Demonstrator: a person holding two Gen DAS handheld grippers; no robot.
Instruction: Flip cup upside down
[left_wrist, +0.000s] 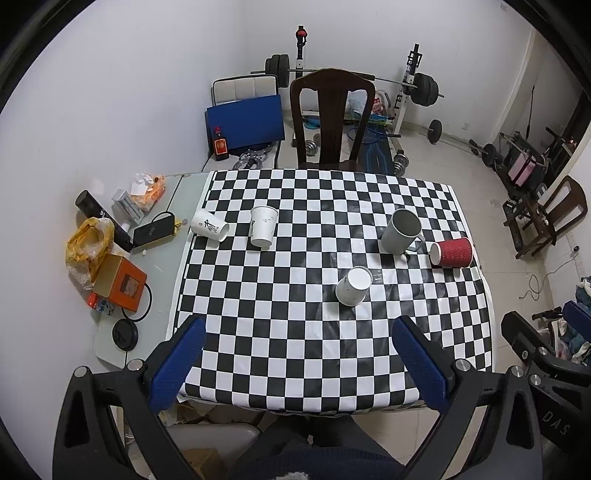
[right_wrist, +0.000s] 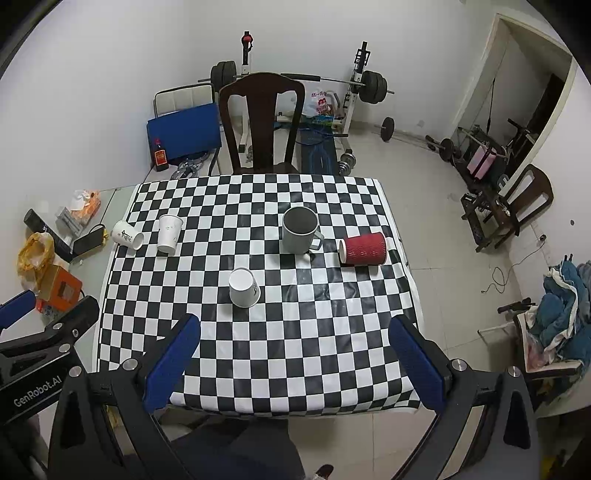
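Observation:
Several cups sit on the checkered tablecloth (left_wrist: 295, 354) (right_wrist: 288, 362). A grey mug (left_wrist: 400, 231) (right_wrist: 300, 229) stands upright, mouth open. A red ribbed paper cup (left_wrist: 452, 252) (right_wrist: 364, 249) lies on its side at the right. A white paper cup (left_wrist: 354, 286) (right_wrist: 243, 287) stands upside down in the middle. Another white cup (left_wrist: 263, 230) (right_wrist: 169, 233) stands upright at the left, and a printed white cup (left_wrist: 209, 225) (right_wrist: 127, 235) lies on its side beside it. My left gripper (left_wrist: 299, 332) and right gripper (right_wrist: 295, 328) are open and empty, above the table's near edge.
A dark wooden chair (left_wrist: 331, 118) (right_wrist: 261, 122) stands at the far side. Clutter lies on the grey side surface at the left: an orange box (left_wrist: 120, 282), a yellow bag (left_wrist: 88, 243), a phone (left_wrist: 153, 230). Gym weights (left_wrist: 424, 88) stand behind.

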